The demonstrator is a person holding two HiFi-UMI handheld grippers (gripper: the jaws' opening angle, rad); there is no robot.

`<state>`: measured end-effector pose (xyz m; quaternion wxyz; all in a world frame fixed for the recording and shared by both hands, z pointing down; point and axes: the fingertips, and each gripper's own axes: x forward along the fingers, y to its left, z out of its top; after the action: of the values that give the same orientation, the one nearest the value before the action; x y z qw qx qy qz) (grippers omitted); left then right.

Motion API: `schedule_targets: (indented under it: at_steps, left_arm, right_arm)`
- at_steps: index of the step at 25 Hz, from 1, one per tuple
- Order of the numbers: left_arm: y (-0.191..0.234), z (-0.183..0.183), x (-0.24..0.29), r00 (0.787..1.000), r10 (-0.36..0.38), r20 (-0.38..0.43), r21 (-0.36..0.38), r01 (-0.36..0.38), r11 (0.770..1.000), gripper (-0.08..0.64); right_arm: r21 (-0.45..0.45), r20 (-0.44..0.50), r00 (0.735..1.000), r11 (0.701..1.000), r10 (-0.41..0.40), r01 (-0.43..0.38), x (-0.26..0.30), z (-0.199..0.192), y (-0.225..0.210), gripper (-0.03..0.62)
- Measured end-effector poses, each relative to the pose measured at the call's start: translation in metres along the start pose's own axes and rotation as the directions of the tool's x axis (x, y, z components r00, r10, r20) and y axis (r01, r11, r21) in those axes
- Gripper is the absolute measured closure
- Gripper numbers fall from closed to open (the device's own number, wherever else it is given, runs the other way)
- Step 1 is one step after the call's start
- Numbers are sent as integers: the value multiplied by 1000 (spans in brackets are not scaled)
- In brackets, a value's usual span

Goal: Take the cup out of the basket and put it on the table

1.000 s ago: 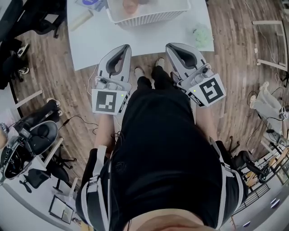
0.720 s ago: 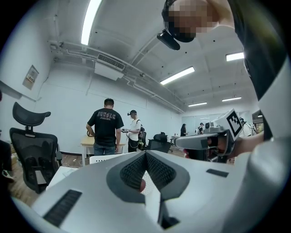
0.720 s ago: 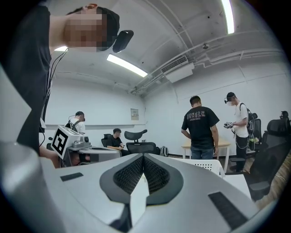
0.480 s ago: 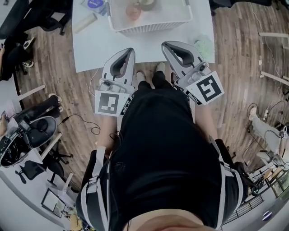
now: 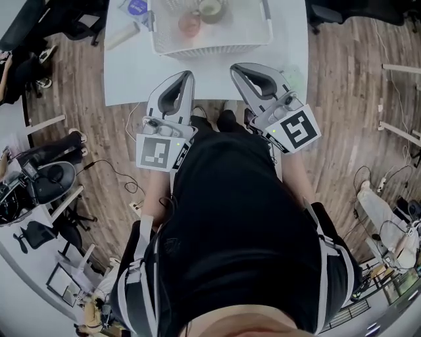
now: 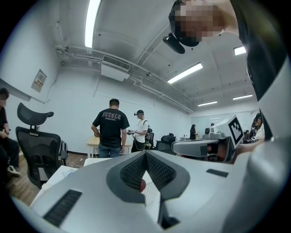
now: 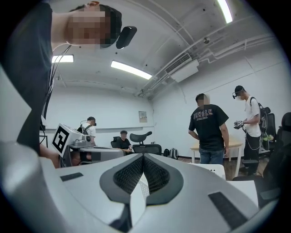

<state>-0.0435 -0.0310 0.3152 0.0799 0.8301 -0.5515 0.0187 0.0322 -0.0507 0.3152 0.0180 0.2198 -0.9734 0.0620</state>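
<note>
A white mesh basket (image 5: pixel 210 41) stands on the white table (image 5: pixel 131 72) at the top of the head view. Inside it are a pinkish translucent cup (image 5: pixel 189 25) and a greenish cup (image 5: pixel 212 9). My left gripper (image 5: pixel 187 74) is shut and empty, with its tips over the table's near edge just short of the basket. My right gripper (image 5: pixel 235 67) is also shut and empty, beside it at the same edge. In the left gripper view the jaws (image 6: pixel 146 154) meet, and a reddish spot and white mesh show below them. The right gripper view shows the jaws (image 7: pixel 143 156) closed.
A blue-lidded item (image 5: pixel 137 6) and a pale roll (image 5: pixel 123 34) lie left of the basket. A greenish crumpled thing (image 5: pixel 294 66) lies at the table's right. Office chairs (image 5: pixel 49 184) stand on the wood floor at left. Two people (image 6: pixel 111 129) stand beyond the table.
The table and basket have come lower in the head view, so more of the basket shows. Both grippers have edged forward to the table's edge, still shut.
</note>
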Motion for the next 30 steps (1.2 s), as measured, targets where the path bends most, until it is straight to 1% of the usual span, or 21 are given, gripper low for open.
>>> schedule_targets:
  at_steps: [2, 5, 11, 14, 19, 21, 25, 30]
  left_arm:
    - [0, 1, 4, 1000, 13, -1, 1, -13, 1000, 543]
    - [1, 3, 9, 1000, 7, -4, 5, -7, 1000, 543]
    - [10, 6, 14, 999, -33, -6, 22, 34, 999, 543]
    - [18, 8, 18, 998, -70, -5, 19, 70, 997, 542]
    - [29, 15, 31, 994, -105, 3, 33, 105, 994, 543]
    - [30, 17, 38, 993, -122, 3, 38, 121, 992, 542]
    - [37, 17, 49, 987, -163, -3, 57, 163, 985, 543]
    - [45, 9, 66, 982, -189, -16, 42, 190, 981, 543]
  right_arm:
    - [0, -6, 1000, 1000, 16, -16, 2, -2, -4, 572]
    - [-6, -6, 1000, 1000, 19, -19, 6, -1, -8, 572]
    - [-23, 3, 1000, 1000, 0, 0, 18, 1, -9, 572]
    - [-32, -9, 1000, 999, -12, 11, 30, -2, -12, 572]
    - [-63, -27, 1000, 998, 5, -7, 53, 2, -19, 572]
    - [-75, -38, 999, 997, 10, -13, 62, 3, -26, 572]
    - [-144, -73, 997, 989, 10, -20, 82, 0, -52, 572]
    - [-182, -126, 992, 983, 5, -28, 114, -9, -81, 572]
